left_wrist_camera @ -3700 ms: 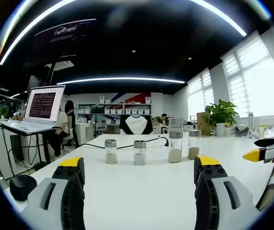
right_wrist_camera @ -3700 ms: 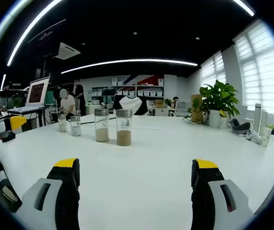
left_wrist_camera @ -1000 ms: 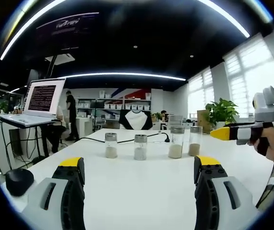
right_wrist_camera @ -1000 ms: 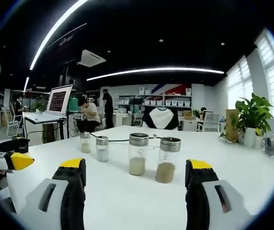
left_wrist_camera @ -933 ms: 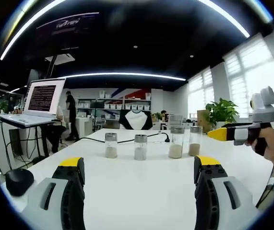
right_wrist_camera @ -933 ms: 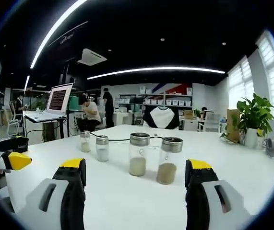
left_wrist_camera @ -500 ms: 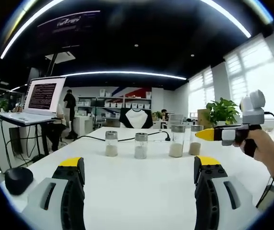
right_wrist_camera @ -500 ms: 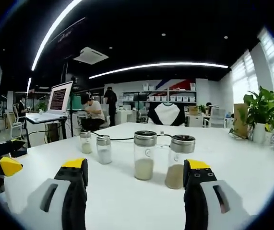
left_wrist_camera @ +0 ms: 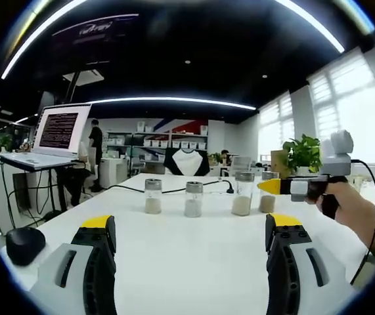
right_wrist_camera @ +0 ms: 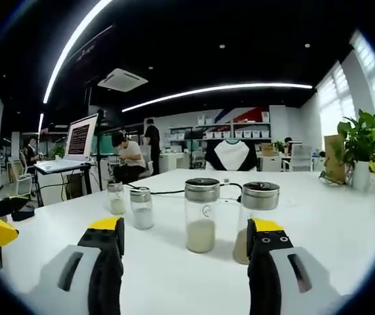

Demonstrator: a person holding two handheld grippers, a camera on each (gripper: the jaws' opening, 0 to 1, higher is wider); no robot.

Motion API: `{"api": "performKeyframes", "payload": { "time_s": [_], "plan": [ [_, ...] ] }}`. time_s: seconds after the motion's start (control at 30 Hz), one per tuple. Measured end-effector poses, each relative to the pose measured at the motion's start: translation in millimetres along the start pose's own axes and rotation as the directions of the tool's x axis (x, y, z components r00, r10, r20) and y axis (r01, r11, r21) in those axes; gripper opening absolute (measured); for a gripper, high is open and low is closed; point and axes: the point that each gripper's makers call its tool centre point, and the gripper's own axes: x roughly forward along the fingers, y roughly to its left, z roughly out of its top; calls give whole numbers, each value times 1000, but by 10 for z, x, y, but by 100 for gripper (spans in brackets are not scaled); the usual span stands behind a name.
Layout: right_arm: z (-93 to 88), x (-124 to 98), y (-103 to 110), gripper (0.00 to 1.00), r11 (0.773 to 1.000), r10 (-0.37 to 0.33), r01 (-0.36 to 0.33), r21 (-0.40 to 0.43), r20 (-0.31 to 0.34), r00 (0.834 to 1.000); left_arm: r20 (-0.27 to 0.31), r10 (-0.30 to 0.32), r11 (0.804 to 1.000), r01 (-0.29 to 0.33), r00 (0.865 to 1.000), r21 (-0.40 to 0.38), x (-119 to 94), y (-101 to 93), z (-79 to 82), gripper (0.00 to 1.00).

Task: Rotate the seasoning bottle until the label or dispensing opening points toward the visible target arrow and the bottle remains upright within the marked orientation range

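On the white worktop (left_wrist_camera: 194, 256), left gripper view: four bottles stand upright in a row, two short ones (left_wrist_camera: 152, 197) (left_wrist_camera: 192, 199) and two taller ones (left_wrist_camera: 242, 194) (left_wrist_camera: 267, 193). My left gripper (left_wrist_camera: 190, 246) waits low and well back from them, fingers (left_wrist_camera: 96, 262) spread apart, nothing between. My right gripper (left_wrist_camera: 286, 187) comes in from the right, its yellow tip just beside the far tall bottle. A laptop (left_wrist_camera: 46, 141) sits on a stand at left.

Right gripper view: my right gripper (right_wrist_camera: 186, 252) has its fingers (right_wrist_camera: 102, 269) parted and empty, lined up on the two tall bottles (right_wrist_camera: 201, 215) (right_wrist_camera: 255, 213), probably to straddle one for turning. The brown-filled bottle is partly behind my right finger. No target arrow visible; I cannot tell which bottle is meant.
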Motion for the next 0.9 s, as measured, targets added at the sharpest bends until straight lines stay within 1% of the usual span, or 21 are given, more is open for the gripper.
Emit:
{"api": "performKeyframes", "payload": {
  "time_s": [0.1,0.37,0.5,0.63,0.7,0.8,0.9],
  "plan": [
    [15,60,-27,75,1000,-14,14,-17,1,1000,-4,-4,1000,4,1000,-4,2,-6,-9,100],
    [-34,253,-25,70,1000,5,-5,-12,-13,1000,-3,0,1000,0,1000,-5,3,10,-8,100],
    [-62,358,-54,67,1000,6,-7,-18,-19,1000,-3,1,1000,-1,1000,-5,6,19,-11,100],
    [-60,454,-79,65,999,-2,1,-50,-17,1000,-3,3,1000,-4,1000,-7,9,23,-18,99],
    [-58,516,-101,62,999,-4,4,-46,-16,1000,-10,3,1000,-3,1000,-8,15,17,-35,99],
    [-69,587,-109,62,999,1,-2,-41,-28,1000,-11,0,1000,0,1000,-10,20,10,-37,99],
    [-39,655,-142,62,998,-7,6,-56,-17,1000,-11,4,1000,-4,1000,-11,24,14,-43,99]
  ]
}}
